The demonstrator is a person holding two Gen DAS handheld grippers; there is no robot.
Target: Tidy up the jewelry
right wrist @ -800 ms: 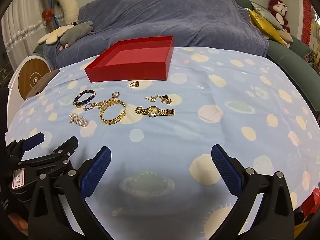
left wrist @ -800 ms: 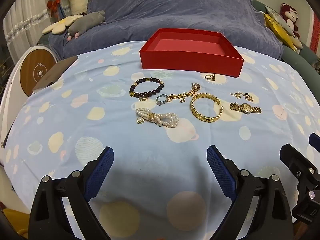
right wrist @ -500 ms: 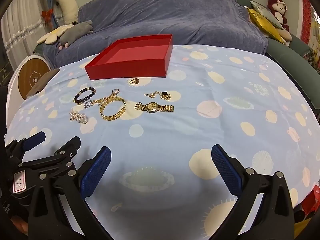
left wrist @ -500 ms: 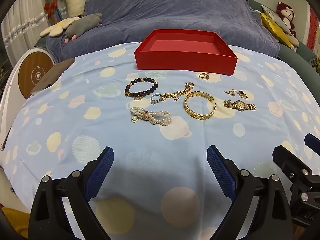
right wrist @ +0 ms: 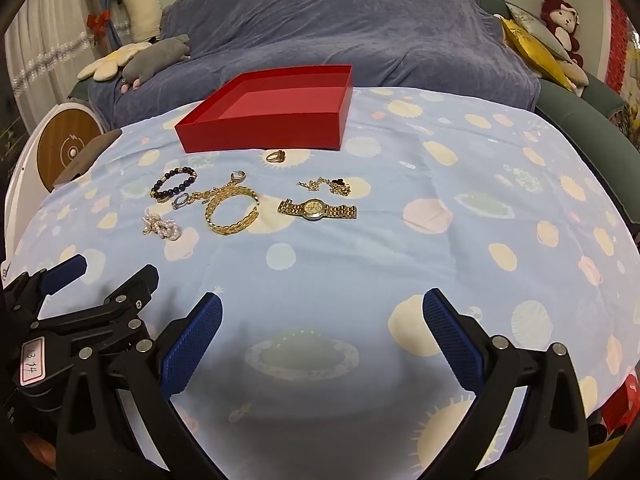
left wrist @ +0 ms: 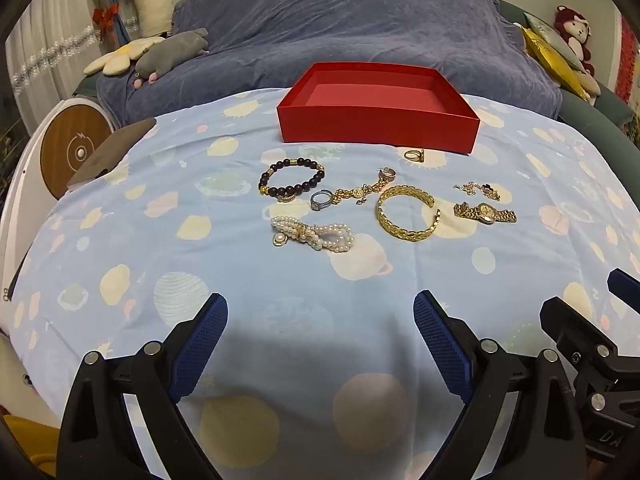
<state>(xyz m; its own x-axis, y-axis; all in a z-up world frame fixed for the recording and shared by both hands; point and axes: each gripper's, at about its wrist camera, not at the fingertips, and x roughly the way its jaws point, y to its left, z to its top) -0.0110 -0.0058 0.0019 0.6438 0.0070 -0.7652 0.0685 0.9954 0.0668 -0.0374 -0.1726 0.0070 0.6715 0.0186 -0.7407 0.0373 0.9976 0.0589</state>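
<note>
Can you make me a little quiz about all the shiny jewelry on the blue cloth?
1. True or false: the red box already holds jewelry.
2. Which piece lies nearest the box: A) gold ring, B) pearl bracelet, C) gold watch?
3. What is between the fingers of the left gripper?

Key
1. False, it is empty.
2. A.
3. Nothing, only cloth below; the jaws stand wide open.
</note>
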